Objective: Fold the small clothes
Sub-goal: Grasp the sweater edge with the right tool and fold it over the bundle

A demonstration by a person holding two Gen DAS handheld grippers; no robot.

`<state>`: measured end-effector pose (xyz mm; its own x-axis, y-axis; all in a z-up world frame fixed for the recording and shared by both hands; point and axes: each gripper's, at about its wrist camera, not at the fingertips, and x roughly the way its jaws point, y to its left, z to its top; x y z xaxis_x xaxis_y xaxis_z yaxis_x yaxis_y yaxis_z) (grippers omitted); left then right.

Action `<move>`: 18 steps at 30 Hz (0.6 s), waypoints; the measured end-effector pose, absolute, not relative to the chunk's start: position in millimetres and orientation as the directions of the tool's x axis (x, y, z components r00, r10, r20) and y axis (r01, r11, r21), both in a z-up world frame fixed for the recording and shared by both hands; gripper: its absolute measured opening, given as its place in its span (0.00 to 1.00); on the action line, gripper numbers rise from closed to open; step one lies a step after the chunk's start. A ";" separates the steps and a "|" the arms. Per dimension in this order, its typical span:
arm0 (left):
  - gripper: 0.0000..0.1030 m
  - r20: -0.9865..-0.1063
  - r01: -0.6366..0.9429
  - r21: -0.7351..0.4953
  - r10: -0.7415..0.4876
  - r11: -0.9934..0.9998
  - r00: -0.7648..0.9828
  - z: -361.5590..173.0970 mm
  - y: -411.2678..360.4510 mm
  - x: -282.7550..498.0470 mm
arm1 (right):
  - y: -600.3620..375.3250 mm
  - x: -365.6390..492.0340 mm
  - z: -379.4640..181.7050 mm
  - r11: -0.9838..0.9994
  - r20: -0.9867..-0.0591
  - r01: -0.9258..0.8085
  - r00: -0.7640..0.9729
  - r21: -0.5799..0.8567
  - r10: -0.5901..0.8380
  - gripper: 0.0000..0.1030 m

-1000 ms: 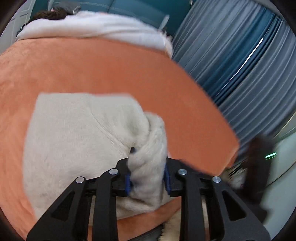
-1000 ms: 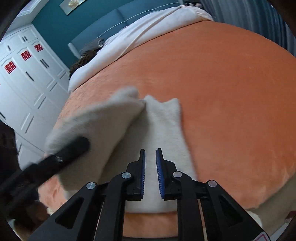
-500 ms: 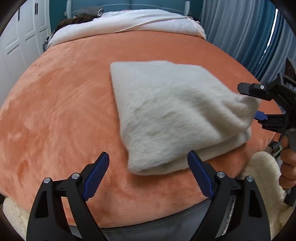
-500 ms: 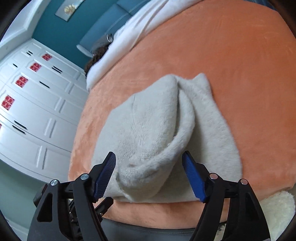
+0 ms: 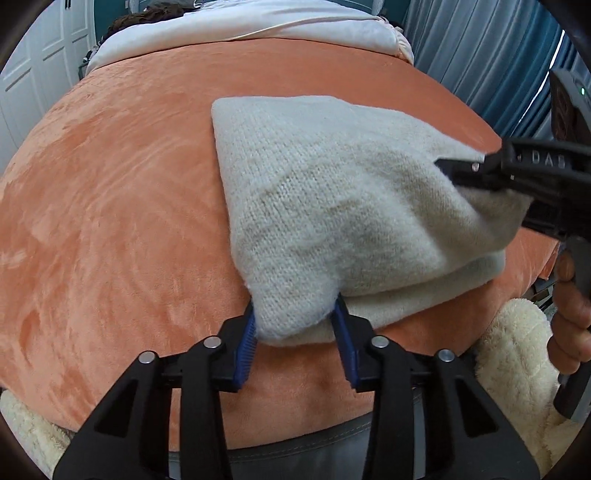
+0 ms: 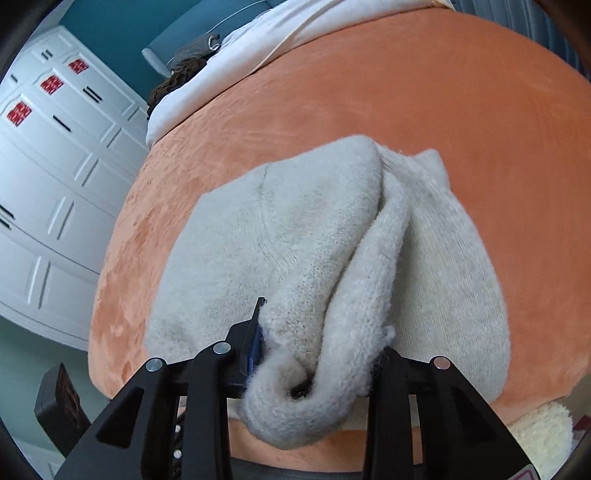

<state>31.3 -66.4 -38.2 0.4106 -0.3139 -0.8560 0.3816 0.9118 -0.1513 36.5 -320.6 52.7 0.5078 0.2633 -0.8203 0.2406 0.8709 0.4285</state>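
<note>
A cream knitted garment (image 5: 332,206) lies folded on the orange bed cover (image 5: 110,206). In the left wrist view my left gripper (image 5: 297,334) is shut on its near left corner, with the blue pads pressing the knit from both sides. My right gripper shows in that view at the right (image 5: 491,170), clamped on the garment's near right corner. In the right wrist view my right gripper (image 6: 317,363) is shut on a thick rolled fold of the garment (image 6: 295,240), which hides the right pad.
White bedding (image 5: 240,26) lies at the head of the bed. A fluffy cream rug (image 5: 517,369) lies below the bed's near edge. White wardrobe doors (image 6: 48,166) stand to the left, blue curtains (image 5: 498,62) to the right.
Both grippers were wide open half a second ago, just short of the garment's near corners. Now both have moved in and closed on those corners.
</note>
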 end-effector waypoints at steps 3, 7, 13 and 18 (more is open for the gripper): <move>0.50 -0.857 0.373 -0.121 -0.287 0.920 0.428 -33.7 -68.2 25.7 | -319.6 39.4 59.4 0.887 -0.825 0.230 0.511 0.400 0.239 0.26; 0.55 -0.860 0.370 -0.101 -0.268 0.924 0.435 -27.8 -66.2 19.6 | -320.0 38.8 64.9 0.886 -0.830 0.239 0.506 0.397 0.236 0.25; 0.65 -0.862 0.289 -0.113 -0.239 0.951 0.448 -17.9 -26.3 10.9 | -284.2 49.6 101.2 0.907 -0.806 0.154 0.533 0.393 0.258 0.23; 0.66 -0.838 0.062 -0.220 -0.221 0.973 0.499 -3.7 64.3 4.2 | -179.5 73.3 136.3 0.881 -0.748 -0.075 0.498 0.466 0.438 0.22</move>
<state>4.2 64.3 -3.7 0.4991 -0.2212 -0.8378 0.0618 0.9735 -0.2202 73.3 -179.5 136.3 0.4979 0.4384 -0.7483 -0.0750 0.8814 0.4664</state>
